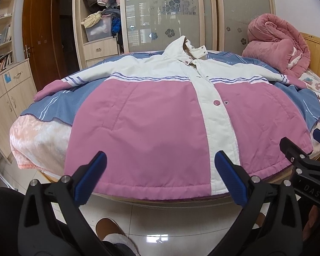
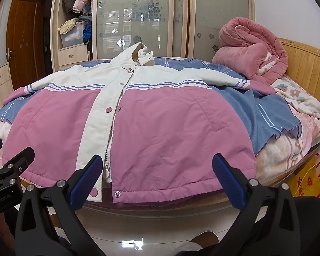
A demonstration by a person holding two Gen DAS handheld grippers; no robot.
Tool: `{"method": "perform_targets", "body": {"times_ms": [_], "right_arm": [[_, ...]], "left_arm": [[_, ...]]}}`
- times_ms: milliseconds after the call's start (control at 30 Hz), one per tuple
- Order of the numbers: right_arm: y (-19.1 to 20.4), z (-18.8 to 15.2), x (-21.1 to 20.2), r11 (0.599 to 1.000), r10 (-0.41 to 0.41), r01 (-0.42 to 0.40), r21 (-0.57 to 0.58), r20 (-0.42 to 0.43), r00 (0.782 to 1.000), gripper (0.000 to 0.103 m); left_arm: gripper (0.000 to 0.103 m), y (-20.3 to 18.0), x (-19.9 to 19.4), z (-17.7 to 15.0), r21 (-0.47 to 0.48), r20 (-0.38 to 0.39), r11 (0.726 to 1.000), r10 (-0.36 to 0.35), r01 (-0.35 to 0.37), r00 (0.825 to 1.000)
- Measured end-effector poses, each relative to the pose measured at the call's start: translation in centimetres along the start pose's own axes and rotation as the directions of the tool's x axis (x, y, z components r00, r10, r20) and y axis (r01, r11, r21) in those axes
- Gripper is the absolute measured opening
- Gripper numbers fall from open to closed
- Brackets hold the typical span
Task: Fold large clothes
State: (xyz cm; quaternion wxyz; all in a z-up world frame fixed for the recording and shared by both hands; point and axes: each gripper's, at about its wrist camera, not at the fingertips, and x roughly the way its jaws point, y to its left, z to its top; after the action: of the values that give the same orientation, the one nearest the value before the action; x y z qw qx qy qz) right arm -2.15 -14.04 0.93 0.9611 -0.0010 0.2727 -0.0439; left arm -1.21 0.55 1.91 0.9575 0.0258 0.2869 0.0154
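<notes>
A large pink and white hooded jacket (image 1: 155, 115) lies spread flat, front up, on a bed, sleeves stretched out to both sides; it also shows in the right wrist view (image 2: 160, 128). Its hem hangs over the bed's near edge. My left gripper (image 1: 160, 177) is open and empty, just short of the hem left of the white placket. My right gripper (image 2: 157, 179) is open and empty, just short of the hem on the right half. The right gripper's body shows at the right edge of the left wrist view (image 1: 305, 166).
A blue blanket (image 1: 59, 106) lies under the jacket on the bed. A rolled pink quilt (image 2: 251, 53) sits at the headboard end. A wardrobe (image 1: 166, 15) stands behind the bed. A yellow bag (image 2: 309, 181) stands on the floor to the right. My feet (image 1: 111, 230) stand on the tiles.
</notes>
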Motion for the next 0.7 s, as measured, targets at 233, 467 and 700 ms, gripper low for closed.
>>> {"method": "perform_targets", "body": {"times_ms": [233,467,700], "right_arm": [[0.03,-0.02,0.04,1.0,0.0,0.0,0.0,0.0,1.0,0.102],[0.49,-0.46,-0.01,1.0,0.003,-0.003,-0.005,-0.002,1.0,0.102],[0.52,-0.51,-0.01,1.0,0.003,-0.003,-0.006,-0.002,1.0,0.102]], "left_arm": [[0.101,0.02,-0.02,-0.01,0.002,0.001,1.0,0.001,-0.001,1.0],[0.101,0.12,-0.07,-0.03,0.003,0.001,1.0,0.0,0.0,1.0],[0.101,0.21,0.0,-0.02,-0.002,0.0,1.0,-0.003,0.003,1.0]]}}
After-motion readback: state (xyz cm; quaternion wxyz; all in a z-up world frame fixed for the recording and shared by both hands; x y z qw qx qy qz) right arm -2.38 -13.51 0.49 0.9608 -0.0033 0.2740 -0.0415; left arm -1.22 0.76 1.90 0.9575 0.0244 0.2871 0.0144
